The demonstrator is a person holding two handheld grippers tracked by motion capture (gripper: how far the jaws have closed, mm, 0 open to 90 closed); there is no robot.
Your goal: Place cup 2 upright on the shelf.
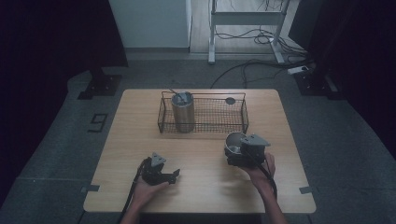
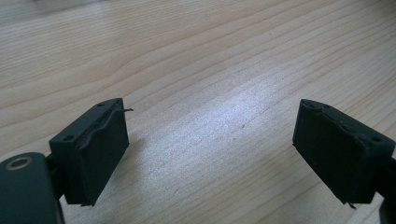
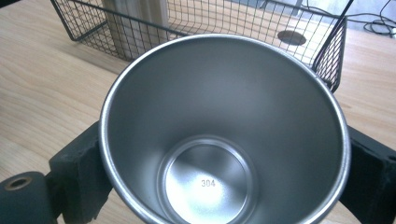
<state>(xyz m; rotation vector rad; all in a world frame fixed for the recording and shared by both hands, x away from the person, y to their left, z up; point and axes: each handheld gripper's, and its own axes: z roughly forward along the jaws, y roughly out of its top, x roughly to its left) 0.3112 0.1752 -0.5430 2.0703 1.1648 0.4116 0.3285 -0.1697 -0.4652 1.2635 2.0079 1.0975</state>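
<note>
A steel cup [image 3: 224, 130] is gripped by the right gripper [image 1: 246, 151] near the basket's [image 1: 203, 126] front right corner; the left gripper [image 1: 159, 170] is held open, empty, over the table's [image 1: 140, 135] front.

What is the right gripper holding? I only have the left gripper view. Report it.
Observer: The right gripper is shut on an empty steel cup, one jaw on each side.
Operator: Tell me what lies beyond that cup.
Observer: A wire basket sits just past it.
Operator: List what's in the basket.
Observer: A tall metal canister stands upright in its left end.
</note>
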